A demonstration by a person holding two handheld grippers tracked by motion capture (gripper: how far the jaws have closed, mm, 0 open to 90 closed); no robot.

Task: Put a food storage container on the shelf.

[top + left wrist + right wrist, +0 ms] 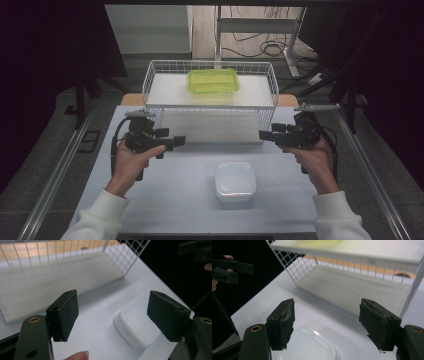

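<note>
High view looks down on a pale table [165, 195] where a clear plastic lidded container [235, 181] sits near the front edge, lid on, with nothing to be made out inside it. Behind it stands a white wire rack [210, 95] with a white shelf board on top and a second white board on its lower level. On the top board, toward the back, rests a yellow-green food container [213, 80], lidded and translucent; whether it holds anything cannot be told. The left gripper [178, 141] is held above the table to the left of the clear container, pointing inward toward the middle, and the right gripper [264, 134] mirrors it from the right side; both are well apart from the container and from the rack. In the left gripper view the two black jaws stand wide apart with nothing between the pads, and the clear container [137, 326] lies on the table beyond them, closer to the right jaw, while the rack's lower board runs across the upper left. In the right gripper view the jaws also gape wide and empty, the clear container [308, 346] showing low between them and the wire rack [352, 267] rising behind.
</note>
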